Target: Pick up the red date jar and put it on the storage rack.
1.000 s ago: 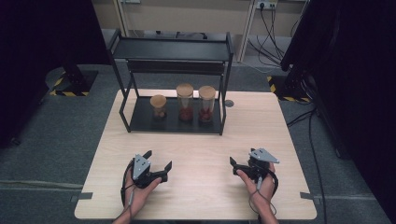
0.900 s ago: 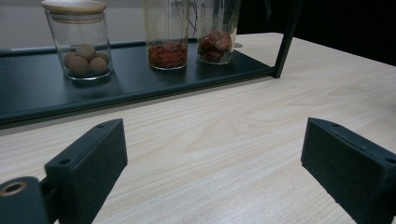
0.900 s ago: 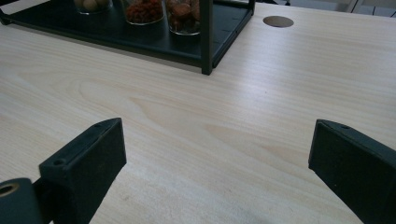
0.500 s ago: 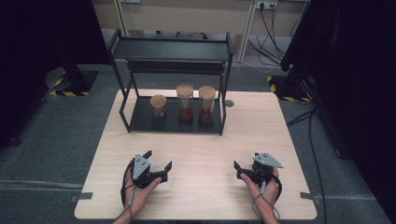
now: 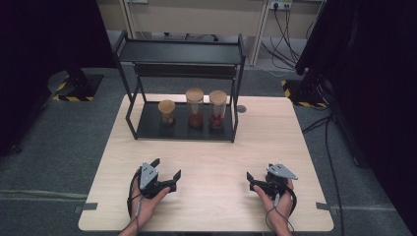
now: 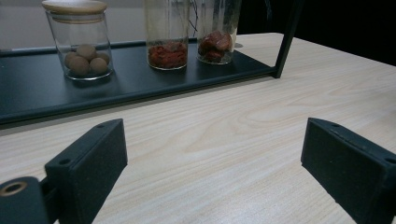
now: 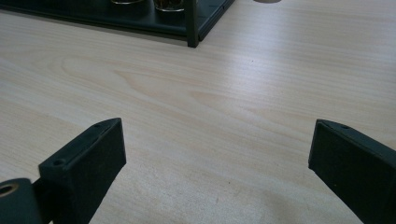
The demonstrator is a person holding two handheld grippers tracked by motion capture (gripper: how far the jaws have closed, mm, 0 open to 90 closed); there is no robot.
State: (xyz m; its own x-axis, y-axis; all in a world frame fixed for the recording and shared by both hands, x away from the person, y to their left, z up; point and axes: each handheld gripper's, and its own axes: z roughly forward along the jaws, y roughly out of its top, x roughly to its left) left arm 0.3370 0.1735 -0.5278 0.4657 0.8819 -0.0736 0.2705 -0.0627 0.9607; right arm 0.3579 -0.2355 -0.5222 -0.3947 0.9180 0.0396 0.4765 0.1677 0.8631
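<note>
Even, soft overhead light on the pale table [image 5: 211,147], dark surroundings, slightly blurred close-up jaws.

Premises present as a lab or recording studio rather than a home. A bare wooden surface [image 5: 275,132] stands on grey carpet [image 5: 59,147], flanked by black drapes [image 5: 44,44], with hazard-striped stand bases [image 5: 74,91] and cables at wall sockets [image 5: 280,6].

Counter [image 5: 211,157]: pale wood grain. Rack [image 5: 182,51]: black. Jars [image 6: 80,39]: clear glass, tan lids; beige balls, red contents. Jaws: black, grey plate at five o'clock. Floor [image 5: 59,147]: grey.
</note>
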